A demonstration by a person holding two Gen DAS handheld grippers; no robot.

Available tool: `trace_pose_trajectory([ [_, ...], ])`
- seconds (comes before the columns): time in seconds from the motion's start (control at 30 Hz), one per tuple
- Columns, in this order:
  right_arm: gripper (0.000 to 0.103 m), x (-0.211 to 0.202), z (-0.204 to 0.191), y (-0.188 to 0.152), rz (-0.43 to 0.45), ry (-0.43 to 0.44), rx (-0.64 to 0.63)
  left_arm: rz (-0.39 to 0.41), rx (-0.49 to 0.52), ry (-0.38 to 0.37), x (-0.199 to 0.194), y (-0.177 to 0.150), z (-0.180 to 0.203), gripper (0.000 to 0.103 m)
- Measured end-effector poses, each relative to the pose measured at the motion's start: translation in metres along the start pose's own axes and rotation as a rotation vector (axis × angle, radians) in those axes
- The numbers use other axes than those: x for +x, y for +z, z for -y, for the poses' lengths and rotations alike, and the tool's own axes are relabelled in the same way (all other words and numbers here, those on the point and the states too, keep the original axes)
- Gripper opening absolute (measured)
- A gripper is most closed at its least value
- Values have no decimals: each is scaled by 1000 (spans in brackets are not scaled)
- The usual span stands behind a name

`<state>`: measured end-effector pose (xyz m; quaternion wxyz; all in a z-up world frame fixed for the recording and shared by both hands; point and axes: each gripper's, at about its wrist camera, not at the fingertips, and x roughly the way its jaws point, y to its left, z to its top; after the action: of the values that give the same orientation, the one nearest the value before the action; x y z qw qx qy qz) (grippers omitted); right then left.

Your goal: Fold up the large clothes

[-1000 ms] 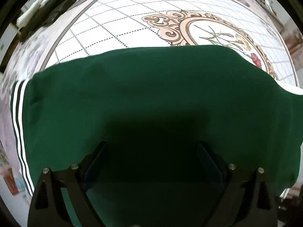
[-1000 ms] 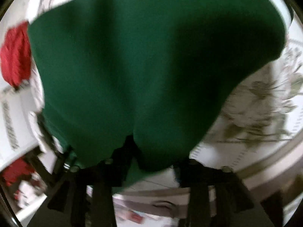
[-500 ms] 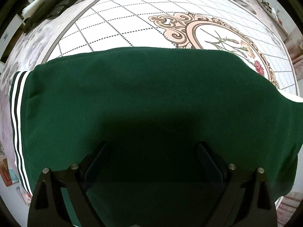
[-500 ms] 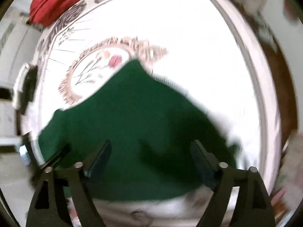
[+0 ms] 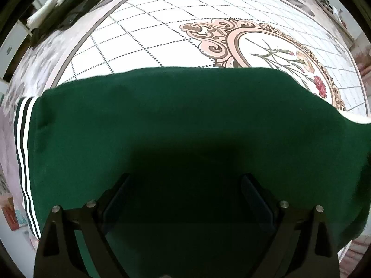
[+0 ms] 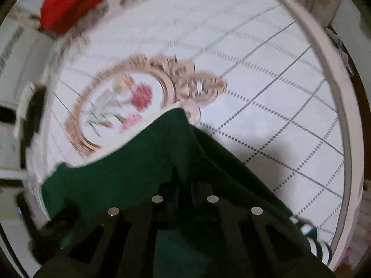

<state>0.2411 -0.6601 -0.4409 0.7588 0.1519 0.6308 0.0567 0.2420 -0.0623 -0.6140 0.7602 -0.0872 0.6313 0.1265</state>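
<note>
A dark green garment (image 5: pixel 185 120) with white stripes at its left edge (image 5: pixel 23 153) lies flat on the patterned cloth. My left gripper (image 5: pixel 185 199) hovers over it, open and empty. In the right wrist view the same green garment (image 6: pixel 143 166) rises to a peak. My right gripper (image 6: pixel 184 185) is shut on a fold of it. A striped cuff (image 6: pixel 310 238) shows at the lower right.
The surface is a white grid-patterned cloth (image 5: pixel 148 37) with a floral medallion (image 5: pixel 273 46). A dark bag with white straps (image 5: pixel 65 11) lies at the far left. A red garment (image 6: pixel 74 2) lies at the far edge in the right wrist view.
My right gripper was shut on the garment, opened over it, and has shut again on a fold. The left gripper has stayed open over the garment.
</note>
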Motion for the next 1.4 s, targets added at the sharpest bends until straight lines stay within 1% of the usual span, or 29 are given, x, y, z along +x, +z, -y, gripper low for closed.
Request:
trace_pose_trajectory([
  [0.1, 5, -35, -4, -1, 85, 43, 2, -4, -5, -5, 5, 5, -2, 96],
  [0.17, 5, -45, -12, 4, 131, 71, -21, -9, -17, -13, 9, 8, -4, 99],
  [0.23, 5, -43, -17, 15, 153, 50, -47, -8, -32, -24, 12, 12, -8, 103],
  [0.27, 4, -27, -16, 22, 145, 17, -47, -12, -39, -33, 13, 15, -11, 103],
  [0.33, 5, 16, -5, 35, 71, -66, -2, -20, -47, -33, 12, 21, -17, 103],
  [0.37, 7, 47, 2, 41, -22, -75, 26, -22, -44, -24, 11, 22, -16, 103],
  [0.4, 13, 64, 3, 44, -91, -81, 19, -24, -39, -15, 8, 24, -14, 103],
  [0.43, 13, 80, 4, 48, -161, -97, 13, -23, -24, 1, 3, 26, -11, 103],
  [0.5, 18, 65, -1, 53, -150, -104, 14, 9, 2, 7, -15, 38, 1, 102],
  [0.57, 23, 30, -8, 53, -79, -116, 13, 39, 29, 2, -26, 46, 12, 102],
  [0.6, 23, 17, -11, 51, -43, -100, 12, 44, 45, -1, -26, 51, 20, 102],
  [0.67, 23, -16, -24, 42, 43, -22, -13, 32, 67, 19, -15, 60, 35, 102],
  [0.7, 23, -27, -32, 37, 56, 39, -43, 12, 86, 40, -3, 68, 42, 103],
  [0.73, 23, -25, -44, 31, 30, 112, -88, -10, 97, 49, 9, 71, 51, 103],
  [0.77, 23, -15, -55, 27, -17, 165, -127, -25, 94, 45, 17, 72, 50, 103],
  [0.8, 23, 3, -66, 23, -75, 186, -150, -36, 79, 26, 23, 75, 48, 103],
  [0.87, 23, 46, -76, 22, -151, 182, -126, -37, 47, -19, 27, 80, 40, 103],
  [0.9, 21, 69, -76, 25, -175, 149, -102, -33, 44, -32, 28, 80, 37, 103],
  [0.93, 20, 93, -74, 27, -189, 110, -76, -29, 44, -34, 29, 81, 35, 103],
  [0.97, 18, 110, -69, 30, -192, 112, -29, -27, 42, -41, 30, 80, 30, 103],
  [1.0, 17, 113, -67, 32, -169, 133, 5, -25, 31, -55, 31, 81, 27, 103],
  [1.07, 18, 112, -65, 37, -188, 146, 52, -28, 6, -79, 30, 83, 20, 103],
  [1.13, 23, 92, -60, 35, -200, 185, 86, -22, -2, -94, 17, 79, 17, 103],
  [1.17, 34, 79, -56, 31, -195, 199, 94, -10, -5, -98, 9, 75, 14, 103],
  [1.2, 56, 63, -50, 25, -176, 204, 101, 6, -6, -99, -3, 68, 13, 103],
  [1.23, 67, 39, -40, 13, -143, 203, 113, 14, -3, -101, -14, 59, 12, 103],
  [1.27, 83, 14, -25, -3, -108, 212, 139, 15, 1, -104, -22, 50, 12, 103],
  [1.33, 85, -16, 9, -40, -80, 205, 222, -10, 4, -109, -26, 33, 13, 103],
  [1.4, 85, -32, 42, -78, -100, 210, 334, -79, 26, -129, -7, 17, 17, 103],
])
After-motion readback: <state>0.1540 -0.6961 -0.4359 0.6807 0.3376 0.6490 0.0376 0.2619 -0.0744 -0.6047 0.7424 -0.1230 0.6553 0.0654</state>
